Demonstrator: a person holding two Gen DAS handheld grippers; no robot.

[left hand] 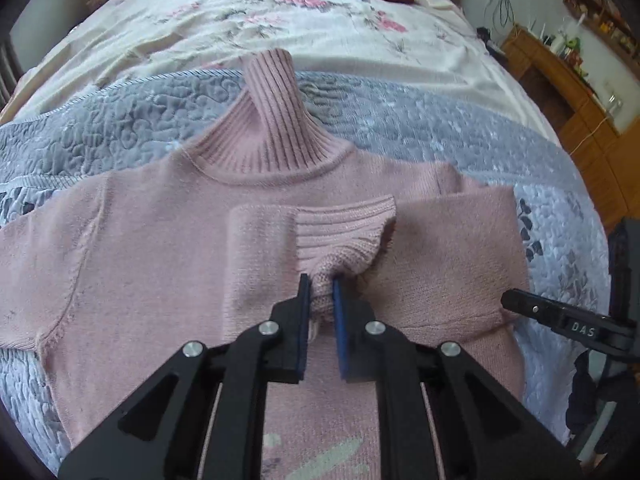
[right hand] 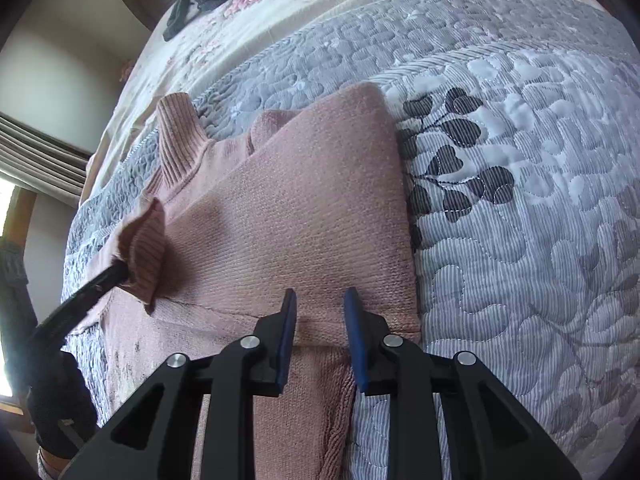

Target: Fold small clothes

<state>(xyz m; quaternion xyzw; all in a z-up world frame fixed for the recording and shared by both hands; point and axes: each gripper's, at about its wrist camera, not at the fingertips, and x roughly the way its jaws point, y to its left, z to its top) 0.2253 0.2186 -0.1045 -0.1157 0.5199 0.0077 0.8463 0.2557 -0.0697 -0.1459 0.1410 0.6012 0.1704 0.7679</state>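
My left hand-held gripper (left hand: 320, 286) is clamped on the ribbed cuff (left hand: 344, 228) of the pink sweater (left hand: 160, 248), which lies flat on the bed (left hand: 440, 128). The knit looks soft, light and stretchy, so edges suit grasping. My right hand-held gripper (right hand: 320, 300) hovers open over the sweater's folded side.

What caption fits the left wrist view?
Left hand-held gripper pinching a ribbed cuff over a pink turtleneck sweater on a quilted bed.

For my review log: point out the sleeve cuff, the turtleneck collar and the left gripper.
sleeve cuff (left hand: 344, 232), left wrist view, ribbed end.
turtleneck collar (left hand: 272, 92), left wrist view, ribbed neck.
left gripper (left hand: 320, 280), left wrist view, between fingertips.
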